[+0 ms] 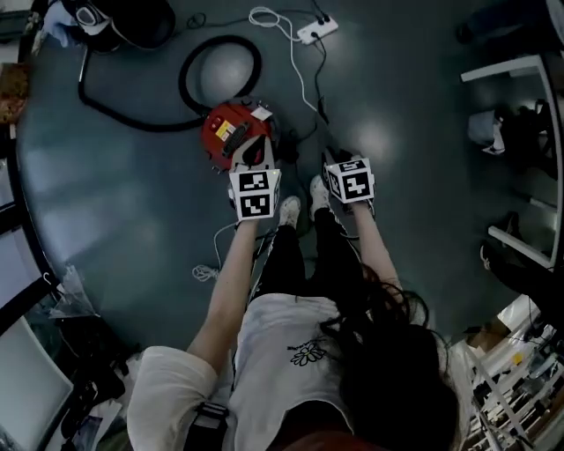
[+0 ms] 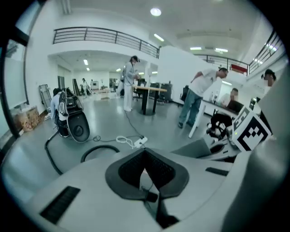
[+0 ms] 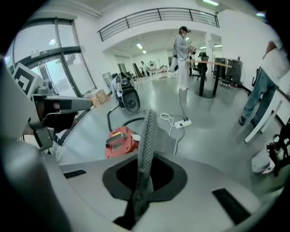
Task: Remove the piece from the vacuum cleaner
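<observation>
A red vacuum cleaner [image 1: 231,132] [image 3: 120,141] lies on the grey floor in front of the person's feet, and a black hose [image 1: 220,70] [image 2: 97,152] loops away behind it. In the head view my left gripper [image 1: 253,155] [image 2: 146,176] hangs over the vacuum's near edge. Its pads lean apart and are open, with nothing between them. My right gripper [image 1: 338,160] [image 3: 149,118] is to the right of the vacuum, apart from it. It is shut, its pads pressed together into one upright strip, empty. The vacuum is hidden in the left gripper view.
A white power strip [image 1: 317,31] [image 2: 139,142] with cables lies beyond the hose. A black machine [image 1: 132,18] [image 3: 129,100] stands at the back left. White tables [image 1: 520,158] and clutter line the right side. People [image 2: 130,84] stand by a desk [image 2: 149,90] far off.
</observation>
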Available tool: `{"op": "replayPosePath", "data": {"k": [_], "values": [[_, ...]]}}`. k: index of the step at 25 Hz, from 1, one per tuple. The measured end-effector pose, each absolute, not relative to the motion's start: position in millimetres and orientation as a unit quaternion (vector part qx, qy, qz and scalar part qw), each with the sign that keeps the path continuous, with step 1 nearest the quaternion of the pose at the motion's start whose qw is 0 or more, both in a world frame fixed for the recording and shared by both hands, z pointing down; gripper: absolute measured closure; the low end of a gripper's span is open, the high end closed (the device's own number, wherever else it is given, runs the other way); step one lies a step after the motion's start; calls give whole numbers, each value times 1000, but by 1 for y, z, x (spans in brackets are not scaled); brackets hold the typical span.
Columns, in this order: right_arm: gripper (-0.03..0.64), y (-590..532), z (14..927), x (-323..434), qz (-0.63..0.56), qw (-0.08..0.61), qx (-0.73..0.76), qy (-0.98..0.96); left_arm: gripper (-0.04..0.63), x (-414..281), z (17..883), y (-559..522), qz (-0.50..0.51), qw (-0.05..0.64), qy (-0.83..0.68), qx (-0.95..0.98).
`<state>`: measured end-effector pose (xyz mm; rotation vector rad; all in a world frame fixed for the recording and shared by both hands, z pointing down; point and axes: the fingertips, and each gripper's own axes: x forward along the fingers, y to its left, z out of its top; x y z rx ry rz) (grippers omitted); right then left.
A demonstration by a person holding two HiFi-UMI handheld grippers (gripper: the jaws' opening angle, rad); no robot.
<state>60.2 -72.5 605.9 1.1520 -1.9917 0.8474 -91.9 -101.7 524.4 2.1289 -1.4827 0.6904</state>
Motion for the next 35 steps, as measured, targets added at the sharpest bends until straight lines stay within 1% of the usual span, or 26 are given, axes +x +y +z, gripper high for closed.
{"op": "replayPosePath", "data": {"k": [2,5,7,10,14,16,20,35], "values": [[591,-81,546,63,313,296,471,-770,591,-97,462,-108,194,207,-554,783],[591,-116,450,68,276,209,524,-778,591,-99,367,-134,105,146,-568,803],[591,-119,391,68,252,161,545,-783,591,-97,314,-133,71,111,-570,811],[591,-118,316,70,206,103,561,-795,591,-89,254,-128,31,74,-572,816],[591,-106,245,74,142,45,570,-808,591,-83,206,-123,-12,45,-573,818],[591,-98,224,66,114,34,561,-819,591,-89,192,-120,-26,35,-573,818],[591,-84,215,54,83,50,551,-829,591,-103,183,-114,-30,23,-572,819],[591,-90,211,28,75,50,552,-829,591,-130,188,-117,-30,7,-570,821]]}}
